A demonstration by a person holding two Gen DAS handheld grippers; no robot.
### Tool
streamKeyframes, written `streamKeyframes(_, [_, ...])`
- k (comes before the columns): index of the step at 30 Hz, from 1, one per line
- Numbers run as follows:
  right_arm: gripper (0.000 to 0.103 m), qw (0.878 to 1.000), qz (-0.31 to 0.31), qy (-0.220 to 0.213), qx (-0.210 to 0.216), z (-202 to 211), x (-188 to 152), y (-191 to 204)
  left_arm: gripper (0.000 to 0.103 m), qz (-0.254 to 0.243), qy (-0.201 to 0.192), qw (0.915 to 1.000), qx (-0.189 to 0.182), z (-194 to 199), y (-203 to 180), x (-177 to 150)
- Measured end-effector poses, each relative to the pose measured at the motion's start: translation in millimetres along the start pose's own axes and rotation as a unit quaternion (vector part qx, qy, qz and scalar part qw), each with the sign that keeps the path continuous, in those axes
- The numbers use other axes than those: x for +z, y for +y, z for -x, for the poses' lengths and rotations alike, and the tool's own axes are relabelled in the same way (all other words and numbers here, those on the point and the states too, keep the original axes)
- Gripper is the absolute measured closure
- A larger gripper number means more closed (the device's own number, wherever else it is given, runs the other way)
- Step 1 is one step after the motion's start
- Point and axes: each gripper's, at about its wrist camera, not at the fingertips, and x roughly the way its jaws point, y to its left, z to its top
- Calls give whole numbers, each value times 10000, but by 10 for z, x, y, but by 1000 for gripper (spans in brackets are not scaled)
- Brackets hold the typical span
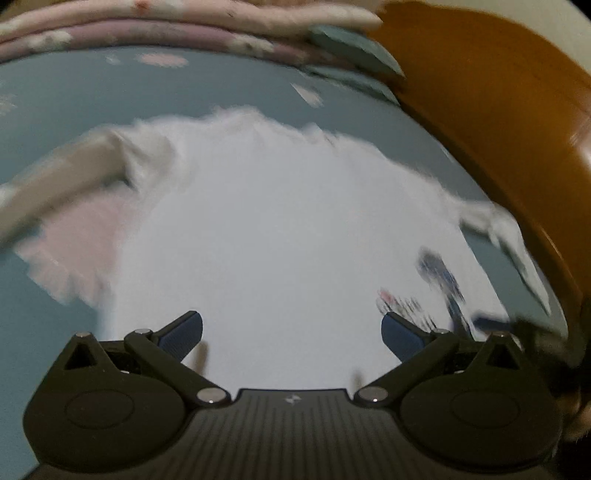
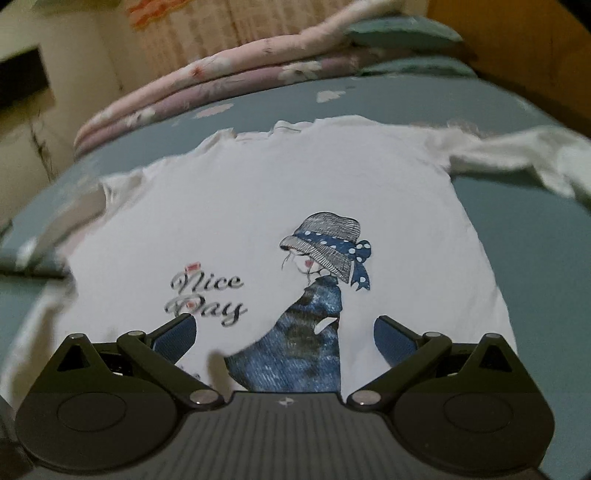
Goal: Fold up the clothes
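Observation:
A white long-sleeved shirt (image 2: 266,206) lies flat, front up, on a blue bedsheet (image 2: 517,122). Its print shows a girl in a grey hat and blue dress (image 2: 314,295) beside the words "Nice Day" (image 2: 207,295). One sleeve (image 2: 517,155) stretches out to the right. My right gripper (image 2: 284,334) is open and empty, just above the shirt's lower part. In the left wrist view the shirt (image 1: 277,229) is blurred, with the print at its right (image 1: 439,280). My left gripper (image 1: 291,334) is open and empty over the plain white fabric.
Folded pink floral quilts (image 2: 229,74) lie along the far edge of the bed. An orange-brown wooden headboard (image 1: 480,92) rises at the right. A teal pillow (image 2: 402,29) sits by it. A beige wall (image 2: 55,110) is at the left.

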Motion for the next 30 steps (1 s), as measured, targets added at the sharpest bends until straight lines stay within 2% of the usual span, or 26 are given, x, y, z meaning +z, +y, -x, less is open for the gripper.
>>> streamKeyframes(4, [0,9990,361,-38,-268,-48,-21,103,1,48,-311,9980,540,323,524,381])
streamKeyframes(7, [0,9984,443,-83,-348,-78,-19,123,7,340,-423,9940,947,505,1062,555])
streamKeyframes(9, [0,9979,500,-105,-394,-97,-18,138,22,633,-429,9892,1251,591,1452,595])
streamKeyframes(11, [0,9975,536,-130,-439,-118,-16,155,31,1031,-430,9837,1409,669,1846,561])
streamKeyframes(12, [0,9974,544,-145,-455,-128,-15,161,32,1247,-430,9808,1439,708,2040,522])
streamKeyframes(16, [0,9970,572,-219,-473,-170,-7,162,32,1943,-526,9688,1448,885,2666,307])
streamKeyframes(19, [0,9968,585,-233,-499,-201,9,168,32,2271,-659,9612,1416,1004,2955,147])
streamKeyframes(30, [0,9963,606,-255,-559,-236,12,181,31,2571,-766,9596,850,782,3447,55])
